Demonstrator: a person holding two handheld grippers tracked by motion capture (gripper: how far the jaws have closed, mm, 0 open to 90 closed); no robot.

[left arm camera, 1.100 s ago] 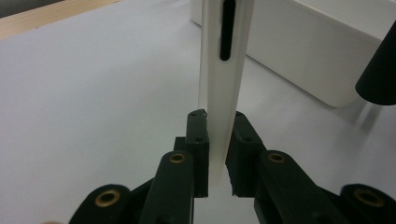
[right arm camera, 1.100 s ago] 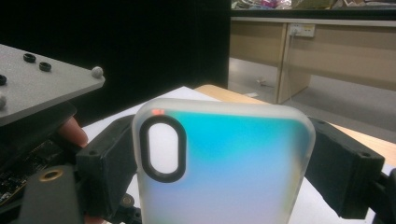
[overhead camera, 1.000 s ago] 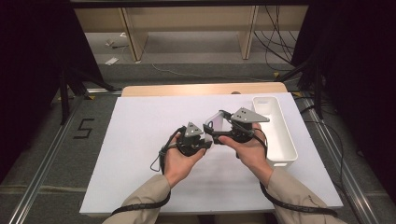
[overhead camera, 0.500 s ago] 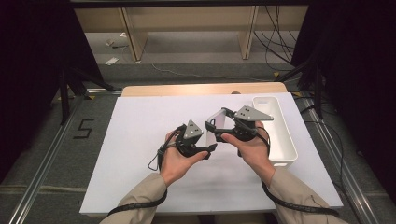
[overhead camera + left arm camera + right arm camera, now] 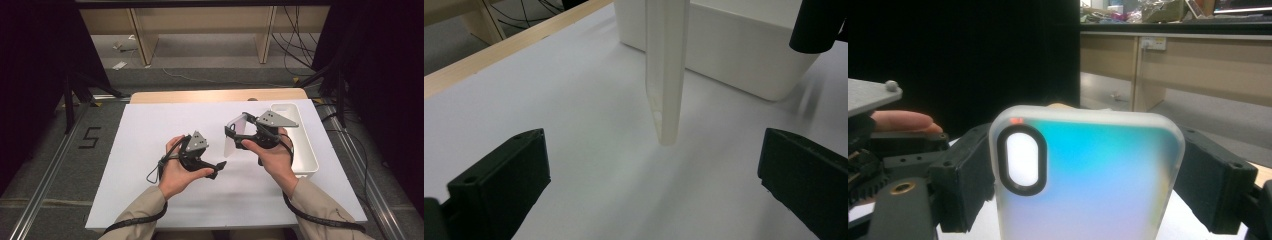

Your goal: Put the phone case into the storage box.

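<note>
A translucent frosted phone case [image 5: 233, 142] with an oval camera hole hangs upright above the white table, and my right gripper [image 5: 239, 136] is shut on it. In the right gripper view the case [image 5: 1088, 170] stands between the two black jaws, which press on its sides. My left gripper [image 5: 219, 169] sits lower and to the left. Its jaws have just been opening and now stand wide apart. In the left gripper view the case [image 5: 666, 75] shows edge-on ahead of the left gripper [image 5: 651, 165], its lower end between the jaws' lines and touching neither.
A white rectangular tray [image 5: 310, 155] stands at the table's right edge, just behind the right hand; the same tray [image 5: 734, 45] appears behind the case. A wooden strip [image 5: 215, 95] runs along the table's far edge. Cables trail from both grippers.
The left gripper's jaws went from nearly shut at the case's lower end to wide open, and that gripper drew slightly back toward the person. The right gripper and case kept still.
</note>
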